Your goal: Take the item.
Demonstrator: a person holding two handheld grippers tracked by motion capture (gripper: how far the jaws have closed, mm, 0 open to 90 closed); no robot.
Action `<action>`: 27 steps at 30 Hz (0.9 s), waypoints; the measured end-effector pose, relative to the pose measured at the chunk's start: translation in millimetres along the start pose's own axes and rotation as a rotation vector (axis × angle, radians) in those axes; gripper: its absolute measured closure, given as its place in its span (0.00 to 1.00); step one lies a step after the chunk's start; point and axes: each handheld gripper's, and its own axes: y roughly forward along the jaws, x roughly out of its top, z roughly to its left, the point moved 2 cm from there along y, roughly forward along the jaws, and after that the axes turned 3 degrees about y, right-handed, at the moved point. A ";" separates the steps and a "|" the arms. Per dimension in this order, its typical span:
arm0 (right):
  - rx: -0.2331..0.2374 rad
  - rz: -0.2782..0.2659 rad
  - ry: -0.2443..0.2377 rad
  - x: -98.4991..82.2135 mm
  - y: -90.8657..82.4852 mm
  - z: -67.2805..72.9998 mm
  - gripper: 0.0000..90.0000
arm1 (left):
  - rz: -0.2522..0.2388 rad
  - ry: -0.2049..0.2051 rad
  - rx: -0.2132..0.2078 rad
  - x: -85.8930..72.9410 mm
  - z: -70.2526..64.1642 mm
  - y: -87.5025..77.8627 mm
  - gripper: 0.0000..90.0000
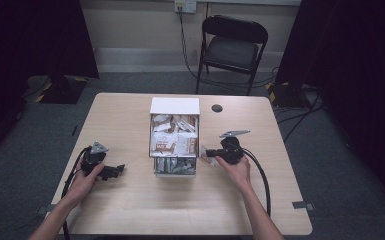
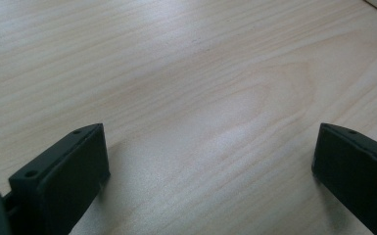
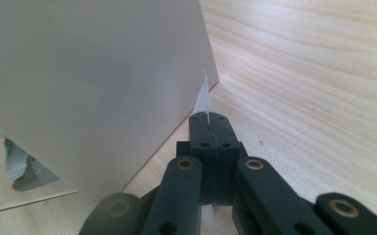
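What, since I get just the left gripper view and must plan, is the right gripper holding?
Observer: The right gripper has its jaws shut on a thin white packet.
Operator: Where is that?
Observer: Just right of the open white box at the middle of the table, as the high view shows it.
Operator: What's in the box?
Observer: More packets, crowded together inside.

The high view is dim with dark, vignetted edges; both gripper views are brighter, showing soft glare on the surface [image 2: 200, 73] and slight blur.
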 end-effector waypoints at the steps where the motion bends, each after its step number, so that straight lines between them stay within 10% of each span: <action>1: -0.001 0.004 0.002 -0.5 2.7 0.3 1.00 | 0.000 0.000 0.000 0.0 0.0 0.0 0.00; 27: -0.054 -0.004 0.029 -7.4 7.8 -11.5 0.90 | 0.000 0.001 0.000 0.0 0.0 0.0 0.00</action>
